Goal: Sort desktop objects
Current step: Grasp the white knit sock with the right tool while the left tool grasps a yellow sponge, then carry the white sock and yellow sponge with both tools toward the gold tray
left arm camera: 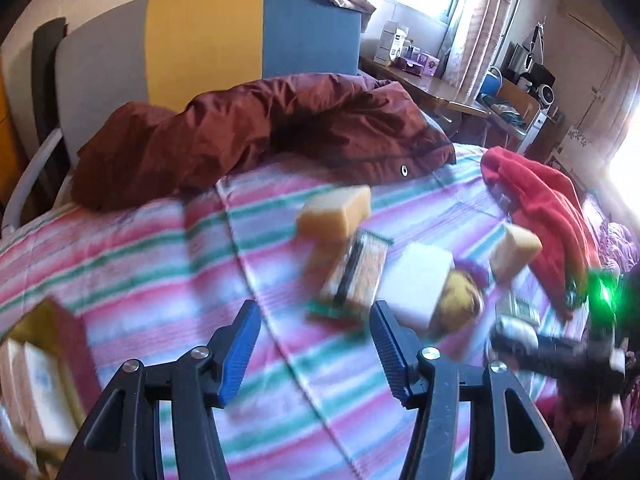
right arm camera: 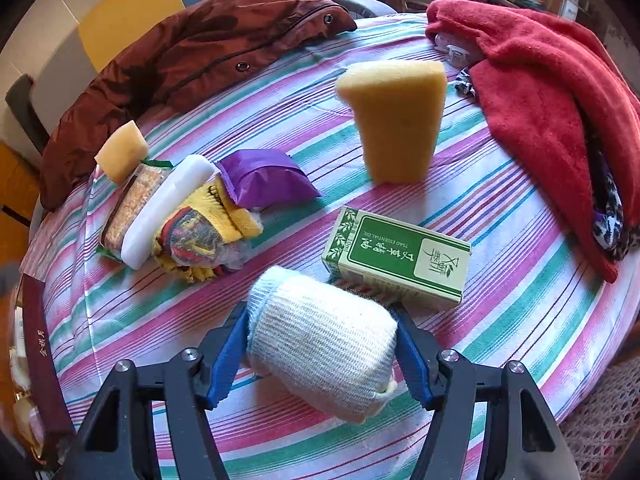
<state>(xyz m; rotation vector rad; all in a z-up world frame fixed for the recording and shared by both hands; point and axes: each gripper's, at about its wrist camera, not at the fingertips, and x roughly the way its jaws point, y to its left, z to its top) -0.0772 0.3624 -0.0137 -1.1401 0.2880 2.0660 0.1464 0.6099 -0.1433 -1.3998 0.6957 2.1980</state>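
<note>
Right tongs (right arm camera: 322, 350): blue pads are pressing both sides of a rolled white sock (right arm camera: 320, 344), low centre of the right wrist view, over the striped cloth (right arm camera: 520, 300) of the worktop.
Left tongs (left arm camera: 316, 344): jaws are standing partly apart, nothing between them, low centre of the left wrist view.
Slip risk: the sock is bulging past the pads, so the soft roll may be squeezing out or unrolling.
Collision risk: the green box (right arm camera: 400, 258) is lying just beyond the sock and could be getting nudged.
Pile (right arm camera: 192, 216): snack pack, white bar, yellow cloth and purple pouch are overlapping at centre left; a careless pick may be dragging neighbours.
Tall sponge (right arm camera: 396, 120): standing upright at upper centre, easily toppled.
Hard to read: the left view is blurring; the box (left arm camera: 40, 380) at its lower left edge is cut off.
</note>
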